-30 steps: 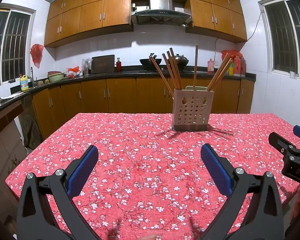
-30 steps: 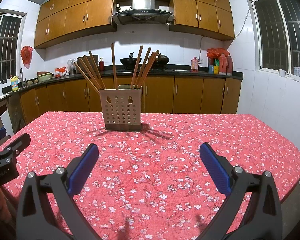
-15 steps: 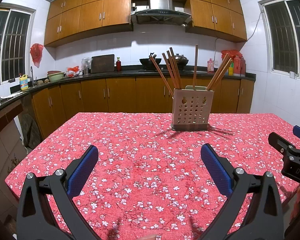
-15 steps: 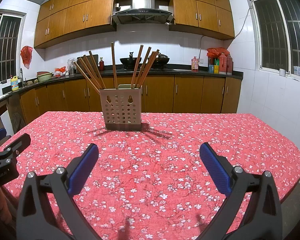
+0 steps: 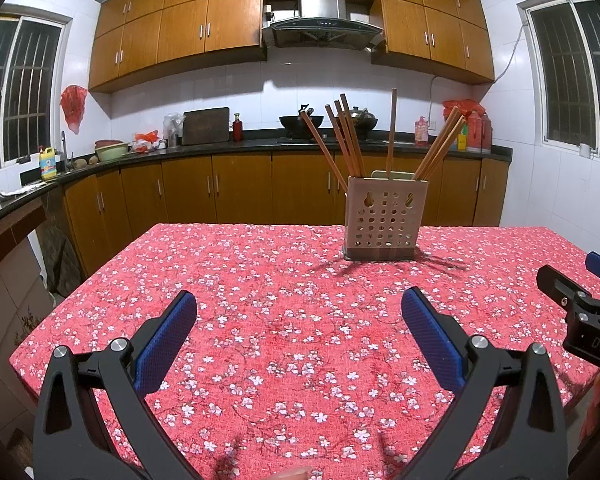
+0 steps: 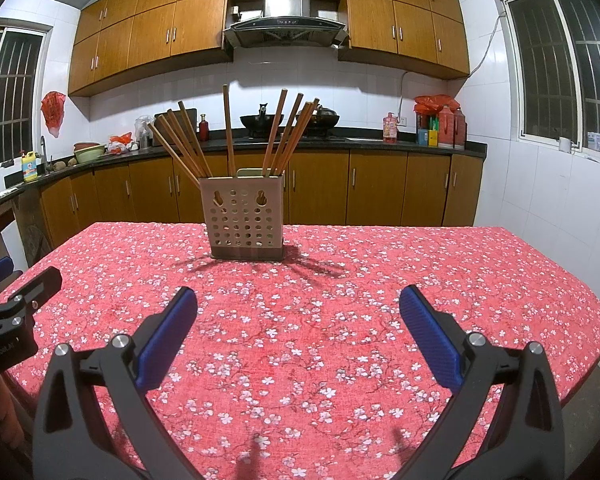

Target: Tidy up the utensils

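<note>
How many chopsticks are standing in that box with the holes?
9 chopsticks that I can see in the holder: four leaning left, one nearly upright in the middle, four leaning right. Some overlap, so one more could be hidden behind another.

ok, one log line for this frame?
left gripper: open, empty | right gripper: open, empty | wooden chopsticks: in beige perforated holder | red floral tablecloth

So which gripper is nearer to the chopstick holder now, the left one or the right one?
Right, though only slightly, as far as I can judge. The right gripper faces the chopstick holder with it a little left of centre; the left gripper sees it further off to the right.
</note>
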